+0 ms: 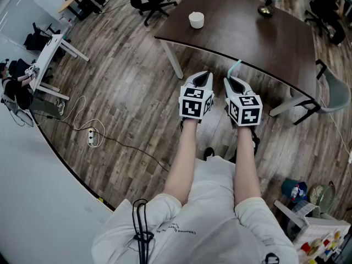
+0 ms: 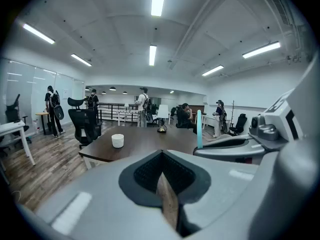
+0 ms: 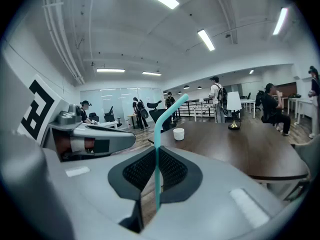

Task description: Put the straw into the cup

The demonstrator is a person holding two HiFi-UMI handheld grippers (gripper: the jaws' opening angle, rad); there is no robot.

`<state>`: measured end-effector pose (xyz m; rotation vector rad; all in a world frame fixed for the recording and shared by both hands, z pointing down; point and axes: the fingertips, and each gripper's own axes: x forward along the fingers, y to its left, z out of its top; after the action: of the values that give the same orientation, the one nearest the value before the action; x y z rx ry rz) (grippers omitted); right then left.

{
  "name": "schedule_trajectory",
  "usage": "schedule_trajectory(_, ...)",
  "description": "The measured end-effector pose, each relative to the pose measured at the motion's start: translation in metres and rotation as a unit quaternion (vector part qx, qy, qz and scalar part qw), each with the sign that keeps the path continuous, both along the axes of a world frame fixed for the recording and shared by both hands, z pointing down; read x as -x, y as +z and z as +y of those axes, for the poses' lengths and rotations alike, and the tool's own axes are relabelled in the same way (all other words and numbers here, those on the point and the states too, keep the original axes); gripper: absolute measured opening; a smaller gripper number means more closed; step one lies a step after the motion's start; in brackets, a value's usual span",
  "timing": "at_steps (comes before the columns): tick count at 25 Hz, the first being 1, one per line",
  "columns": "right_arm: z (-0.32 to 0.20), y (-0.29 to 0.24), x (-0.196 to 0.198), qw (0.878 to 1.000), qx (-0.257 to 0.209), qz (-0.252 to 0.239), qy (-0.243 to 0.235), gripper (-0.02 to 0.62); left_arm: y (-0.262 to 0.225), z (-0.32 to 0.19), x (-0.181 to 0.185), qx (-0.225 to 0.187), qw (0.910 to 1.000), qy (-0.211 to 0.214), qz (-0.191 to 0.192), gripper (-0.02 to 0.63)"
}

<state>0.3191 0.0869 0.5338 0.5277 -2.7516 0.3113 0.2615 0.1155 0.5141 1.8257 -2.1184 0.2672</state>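
Right fingers [image 3: 175,173] pinch one straw [image 3: 158,154]; one cup [image 3: 178,133], far.

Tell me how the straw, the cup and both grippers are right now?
straw: upright, bent near the top, pinched between jaws.
cup: standing upright on the dark table, no straw in it.
left gripper: jaws together, nothing between them.
right gripper: jaws closed on the straw.

open office: desks [image 1: 250,29], swivel chairs [image 2: 84,124]
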Motion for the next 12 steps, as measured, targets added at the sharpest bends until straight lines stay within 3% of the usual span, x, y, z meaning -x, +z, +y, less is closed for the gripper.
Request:
schedule_trajectory(9,-0.019,0.006,-0.012,1.000,0.004,0.009,0.014,0.043,0.001,-0.012,0.000,-0.002,1.0000,0.001,0.007,0.000)
schedule_trajectory(12,-0.031,0.006,-0.011,1.000,0.019,0.002,0.011,0.043,0.007,-0.020,0.006,0.024,0.9994,0.004,-0.026,0.000)
